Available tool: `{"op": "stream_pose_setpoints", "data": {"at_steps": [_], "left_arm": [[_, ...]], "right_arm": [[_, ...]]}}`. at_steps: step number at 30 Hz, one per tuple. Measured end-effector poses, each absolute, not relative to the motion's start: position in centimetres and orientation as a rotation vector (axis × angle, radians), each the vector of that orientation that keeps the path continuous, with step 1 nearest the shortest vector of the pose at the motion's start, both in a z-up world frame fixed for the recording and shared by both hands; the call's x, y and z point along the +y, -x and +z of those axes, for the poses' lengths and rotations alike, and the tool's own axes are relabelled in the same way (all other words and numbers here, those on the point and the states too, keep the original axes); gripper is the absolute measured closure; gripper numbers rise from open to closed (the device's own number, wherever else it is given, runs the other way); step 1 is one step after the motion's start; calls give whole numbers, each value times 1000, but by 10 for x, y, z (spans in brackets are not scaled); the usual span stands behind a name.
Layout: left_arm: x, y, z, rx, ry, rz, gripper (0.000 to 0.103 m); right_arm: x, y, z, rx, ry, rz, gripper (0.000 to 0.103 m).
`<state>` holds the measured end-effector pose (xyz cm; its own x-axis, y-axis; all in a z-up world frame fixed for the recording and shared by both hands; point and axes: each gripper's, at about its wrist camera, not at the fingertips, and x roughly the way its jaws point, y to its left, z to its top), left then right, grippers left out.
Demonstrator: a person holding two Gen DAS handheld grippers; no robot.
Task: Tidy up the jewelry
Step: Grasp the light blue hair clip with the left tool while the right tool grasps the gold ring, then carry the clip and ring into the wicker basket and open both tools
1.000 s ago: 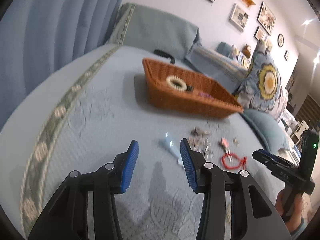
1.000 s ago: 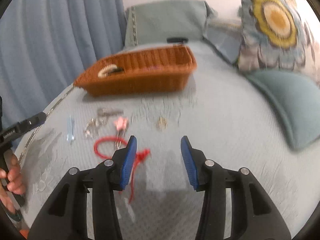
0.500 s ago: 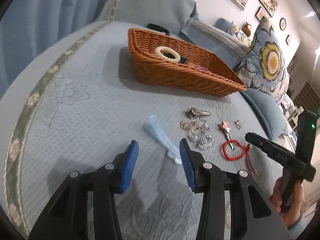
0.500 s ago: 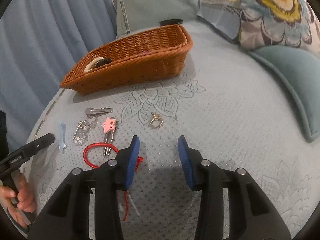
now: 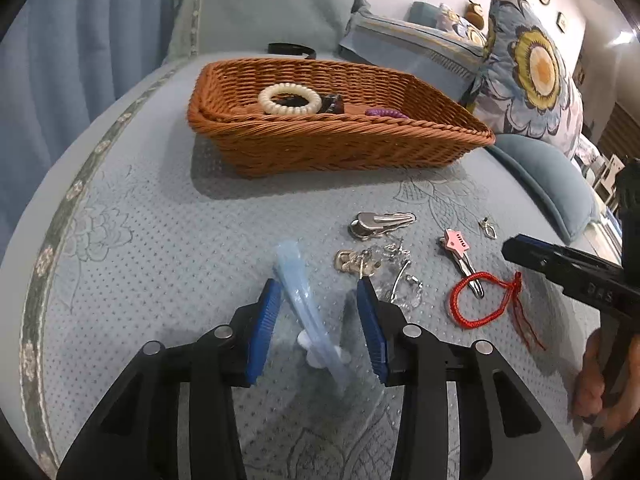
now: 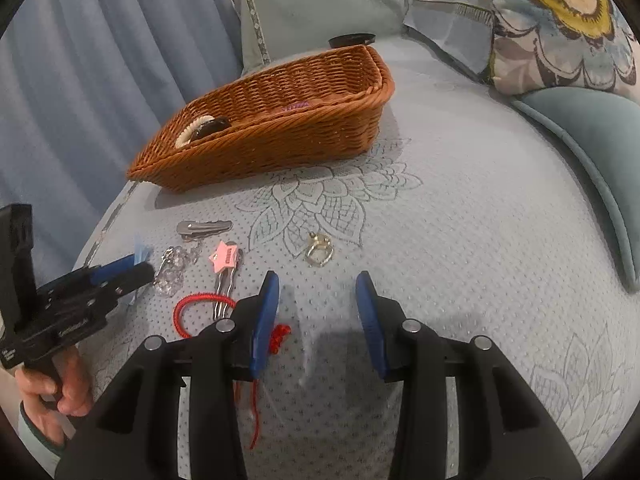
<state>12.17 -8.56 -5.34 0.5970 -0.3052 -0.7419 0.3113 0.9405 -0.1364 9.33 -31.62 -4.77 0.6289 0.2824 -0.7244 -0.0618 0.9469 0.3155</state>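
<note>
Loose jewelry lies on the blue bedspread in front of a wicker basket. My left gripper straddles a pale blue hair clip; its jaws are closing, with the pads still apart from the clip. To its right lie a silver clip, crystal pieces, a pink star clip, a red string bracelet and a small ring. My right gripper hovers open just before the ring, nothing between its fingers. The basket holds a white bead bracelet, a dark piece and a purple piece.
A floral cushion and a teal pillow lie to the right of the basket. Blue curtains hang on the left. A black band rests behind the basket, by the headboard pillow. A hand holds the left gripper.
My left gripper has moved forward and lower until the pale blue clip lies between its jaws. My right gripper has come closer to the ring, and its jaws have narrowed a little.
</note>
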Motion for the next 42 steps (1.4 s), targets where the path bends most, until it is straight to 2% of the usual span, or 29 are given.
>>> {"op": "stream_pose_setpoints", "data": {"at_steps": [6,8,9,10,12,13,33,42], "left_arm": [[-85,-121,-54,854,-9,-352,65],[-87,-122,-55,853,-12,-349,67],[-87,-123,-55,853,-13,-345,69],[-87,-125,-56,854,-16,-334,72],[-86,-126,-56,849,-17,-301,91],[-84,-126,-56,848,-4,-308,94],[-75,-96,-19,643,52,-401,94],[-88,-134,38,529,72,-434,94]], "right_arm": [[-298,-118,-49,905,-160,176,67],[-290,-124,-49,905,-110,165,73],[-288,-125,-50,904,-98,166,78],[-285,-126,-50,904,-86,175,88],[-283,-124,-49,896,-70,175,88],[-282,-122,-48,885,-69,184,88],[-300,-85,1,653,-153,208,88],[-301,-148,53,593,-133,220,88]]}}
